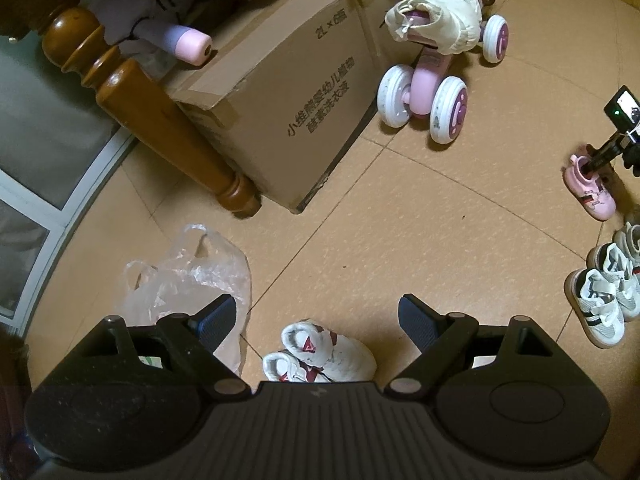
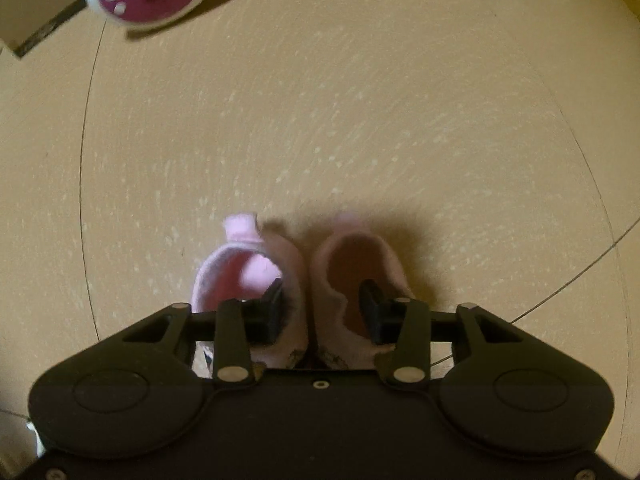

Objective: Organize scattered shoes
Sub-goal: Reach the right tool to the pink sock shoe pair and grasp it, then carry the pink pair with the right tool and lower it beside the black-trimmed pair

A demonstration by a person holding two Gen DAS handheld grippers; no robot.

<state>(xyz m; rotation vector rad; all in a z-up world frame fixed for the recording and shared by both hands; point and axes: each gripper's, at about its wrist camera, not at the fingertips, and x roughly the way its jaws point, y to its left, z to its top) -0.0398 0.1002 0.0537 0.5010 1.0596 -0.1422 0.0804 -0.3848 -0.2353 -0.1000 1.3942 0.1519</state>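
Pink shoes (image 2: 298, 280) sit pinched together by the right gripper (image 2: 322, 308), one finger in each; grey pair (image 1: 608, 288) lined up; left gripper (image 1: 316, 316) wide open, empty, over the white pair (image 1: 320, 354), not yet moved.

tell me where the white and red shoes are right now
In the left wrist view, the white and red shoes sit side by side on the floor, low centre between the open left gripper fingers, right of the plastic bag.

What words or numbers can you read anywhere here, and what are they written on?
"2L × 6瓶" on the cardboard box, near its upper edge; the last character is only just legible.
"小维熊婴幼儿植物" and "酵素洗衣液" on the same box face lower down, partly blurred, so some characters are uncertain.
The marks on the pink shoes and the white shoes are too blurred to read.
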